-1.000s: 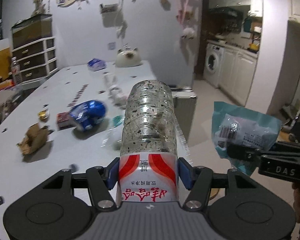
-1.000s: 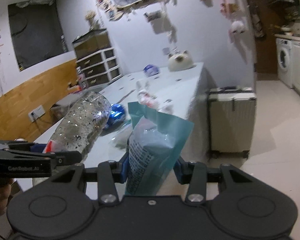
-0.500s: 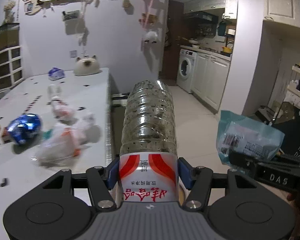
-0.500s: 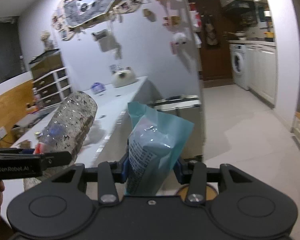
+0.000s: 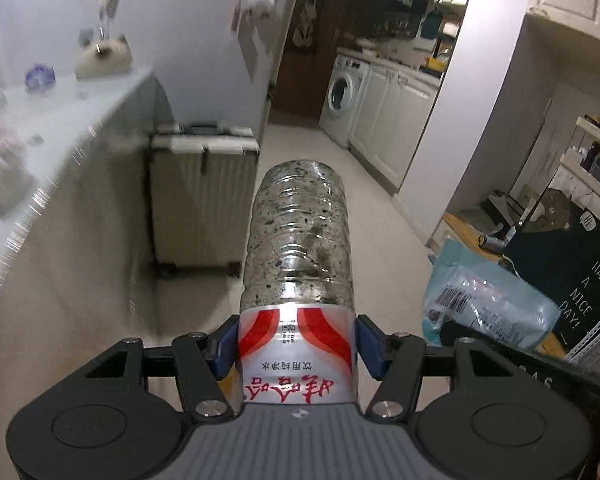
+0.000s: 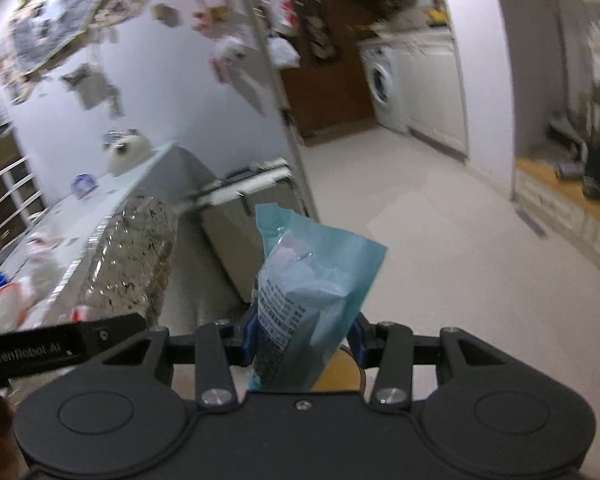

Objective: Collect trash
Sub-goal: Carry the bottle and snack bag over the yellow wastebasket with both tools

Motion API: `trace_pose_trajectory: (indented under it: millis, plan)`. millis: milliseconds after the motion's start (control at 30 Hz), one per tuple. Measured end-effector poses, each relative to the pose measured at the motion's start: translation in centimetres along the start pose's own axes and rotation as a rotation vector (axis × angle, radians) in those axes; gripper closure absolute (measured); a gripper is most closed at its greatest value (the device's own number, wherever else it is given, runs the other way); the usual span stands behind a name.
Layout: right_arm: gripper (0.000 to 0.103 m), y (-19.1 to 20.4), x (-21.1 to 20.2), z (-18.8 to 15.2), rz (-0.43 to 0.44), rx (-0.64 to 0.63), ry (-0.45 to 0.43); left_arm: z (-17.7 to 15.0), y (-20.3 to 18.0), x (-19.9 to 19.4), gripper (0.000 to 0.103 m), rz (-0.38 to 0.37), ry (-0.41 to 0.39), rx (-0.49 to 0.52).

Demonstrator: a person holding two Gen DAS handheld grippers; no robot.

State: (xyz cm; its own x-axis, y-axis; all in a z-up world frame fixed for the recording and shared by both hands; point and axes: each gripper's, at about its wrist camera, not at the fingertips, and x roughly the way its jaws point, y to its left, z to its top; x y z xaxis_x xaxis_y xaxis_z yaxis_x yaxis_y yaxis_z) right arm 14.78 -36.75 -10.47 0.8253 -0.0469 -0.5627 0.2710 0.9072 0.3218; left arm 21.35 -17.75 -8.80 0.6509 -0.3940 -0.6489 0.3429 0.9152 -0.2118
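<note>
My left gripper (image 5: 297,345) is shut on a clear plastic bottle (image 5: 298,240) with dark specks inside and a red and white label, its base pointing away over the floor. The right gripper (image 6: 302,340) is shut on a teal plastic packet (image 6: 312,292) that sticks up between the blue pads. In the left wrist view the packet (image 5: 488,304) shows at the right. In the right wrist view the bottle (image 6: 136,256) and the left gripper's black finger (image 6: 60,346) show at the left. Both grippers hang beside the white table (image 5: 60,152), off its edge.
A pale ribbed suitcase (image 5: 202,200) stands on the floor against the table's end. Litter stays on the tabletop at the left (image 6: 20,276). A washing machine (image 5: 342,96) and white cabinets line the far passage. A black sign (image 5: 580,280) and a shelf rack stand at the right. A round yellow-brown thing (image 6: 340,372) shows under the right gripper.
Both grippers swung right and down, away from the tabletop toward the floor and the kitchen passage. The bottle and the packet stayed gripped. The table slid to the left edge of both views.
</note>
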Motion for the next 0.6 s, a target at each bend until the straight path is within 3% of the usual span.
trace_pose_trajectory:
  millis: [233,600]
  plan:
    - [0.058,-2.3,8.4,-3.5,-0.035,0.126,0.079,-2.2,1.9,9.8,0.042,0.011,0.112,-0.075]
    - [0.058,-3.5,24.5,-11.4,-0.054,0.287,0.228,-6.5,10.0,23.3,0.042,0.073,0.268,-0.184]
